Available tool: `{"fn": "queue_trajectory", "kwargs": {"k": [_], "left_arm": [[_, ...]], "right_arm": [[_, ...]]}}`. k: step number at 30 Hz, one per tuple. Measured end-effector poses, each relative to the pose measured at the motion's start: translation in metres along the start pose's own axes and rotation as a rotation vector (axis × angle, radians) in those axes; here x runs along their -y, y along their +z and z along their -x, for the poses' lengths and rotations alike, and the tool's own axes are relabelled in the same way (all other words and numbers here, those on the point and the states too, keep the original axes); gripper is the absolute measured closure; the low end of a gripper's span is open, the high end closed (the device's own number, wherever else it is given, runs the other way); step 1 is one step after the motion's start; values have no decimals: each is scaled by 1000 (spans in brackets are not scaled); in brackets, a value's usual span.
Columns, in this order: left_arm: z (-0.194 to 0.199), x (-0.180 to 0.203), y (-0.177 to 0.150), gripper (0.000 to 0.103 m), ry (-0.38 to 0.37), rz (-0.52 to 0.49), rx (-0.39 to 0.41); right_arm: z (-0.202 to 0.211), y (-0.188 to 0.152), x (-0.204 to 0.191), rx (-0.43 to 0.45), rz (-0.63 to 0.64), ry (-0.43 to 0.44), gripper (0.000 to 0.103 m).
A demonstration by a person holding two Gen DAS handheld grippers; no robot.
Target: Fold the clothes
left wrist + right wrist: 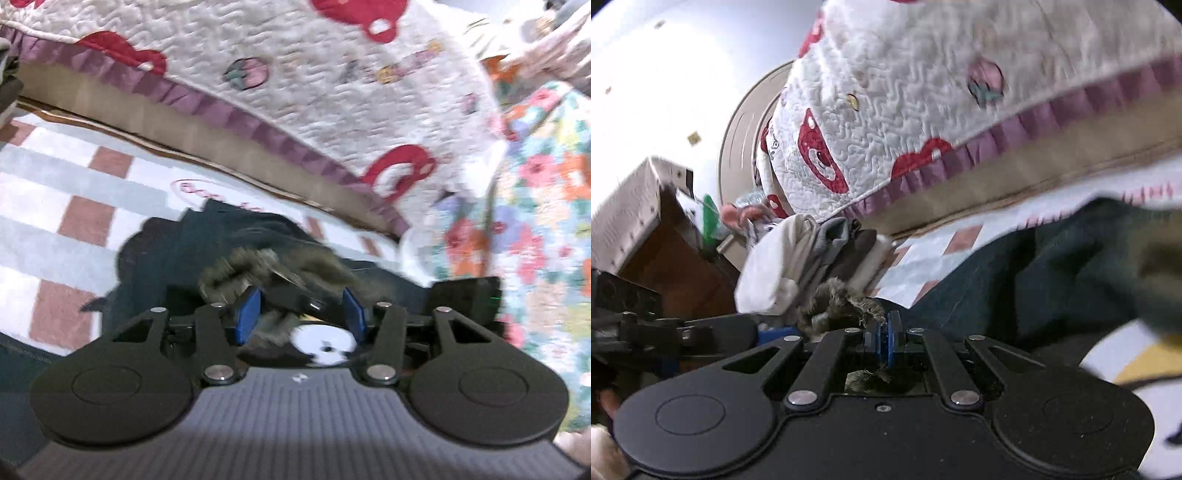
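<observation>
A dark teal coat [177, 258] with a brown fur trim [229, 273] lies bunched on a pink and white checked rug [74, 184]. My left gripper [301, 314] stands half wide, with a thick bunch of the fur trim filling the gap between its blue pads [247, 314]. In the right wrist view the coat [1015, 280] spreads to the right. My right gripper [885, 330] is shut, its pads together on a thin piece of the fur trim [838, 299]. The left gripper's body [683, 332] shows at the left edge, close beside it.
A bed with a white quilted cover [295, 92] and purple frill runs along the rug's far side. Floral fabric [535, 203] hangs at the right. A pile of folded clothes [783, 258] sits by a wooden cabinet [665, 251]. A white and yellow print [1137, 369] shows at lower right.
</observation>
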State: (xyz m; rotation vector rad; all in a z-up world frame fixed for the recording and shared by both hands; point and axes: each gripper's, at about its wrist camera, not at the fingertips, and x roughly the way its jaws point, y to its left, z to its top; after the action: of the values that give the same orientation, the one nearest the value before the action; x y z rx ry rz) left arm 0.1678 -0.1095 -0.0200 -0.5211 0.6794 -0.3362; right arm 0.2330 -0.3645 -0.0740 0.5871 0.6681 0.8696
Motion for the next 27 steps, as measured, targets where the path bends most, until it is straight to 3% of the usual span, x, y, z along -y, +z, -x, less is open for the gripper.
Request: {"fn": "queue_trajectory", "kwargs": {"k": [5, 6, 7, 9, 11, 17, 18, 19, 20, 21, 22, 24, 27], "left_arm": [[-35, -18, 11, 57, 119, -15, -35], [-40, -19, 12, 63, 134, -46, -38], [-45, -19, 14, 77, 146, -84, -43], [-54, -18, 16, 94, 156, -151, -55], [-63, -17, 18, 95, 167, -190, -67], [-84, -22, 20, 95, 178, -174, -98], [-87, -23, 19, 95, 176, -169, -103], [-89, -25, 19, 95, 176, -163, -106], [-90, -27, 19, 95, 178, -156, -109], [-91, -29, 19, 95, 178, -146, -111], [-92, -30, 19, 95, 177, -137, -113], [-93, -31, 20, 95, 170, -130, -115], [-94, -31, 20, 95, 163, -131, -119]], "right_arm": [[-3, -2, 28, -18, -199, 9, 98], [-4, -2, 33, -21, -218, -7, 98], [-5, -2, 35, -27, -205, -34, 98], [-13, -3, 37, -52, -130, -103, 96], [-18, -7, 51, -76, -168, -116, 91], [-13, -18, 89, -61, -481, -4, 84], [-10, -20, 94, -39, -528, 25, 76], [-8, -20, 97, -16, -557, 47, 62], [-6, -20, 98, 1, -575, 59, 58], [-6, -19, 95, 1, -550, 40, 58], [-6, -18, 91, -8, -508, 9, 66], [-7, -15, 83, -24, -423, -54, 96], [-6, -7, 63, -36, -241, -154, 95]]}}
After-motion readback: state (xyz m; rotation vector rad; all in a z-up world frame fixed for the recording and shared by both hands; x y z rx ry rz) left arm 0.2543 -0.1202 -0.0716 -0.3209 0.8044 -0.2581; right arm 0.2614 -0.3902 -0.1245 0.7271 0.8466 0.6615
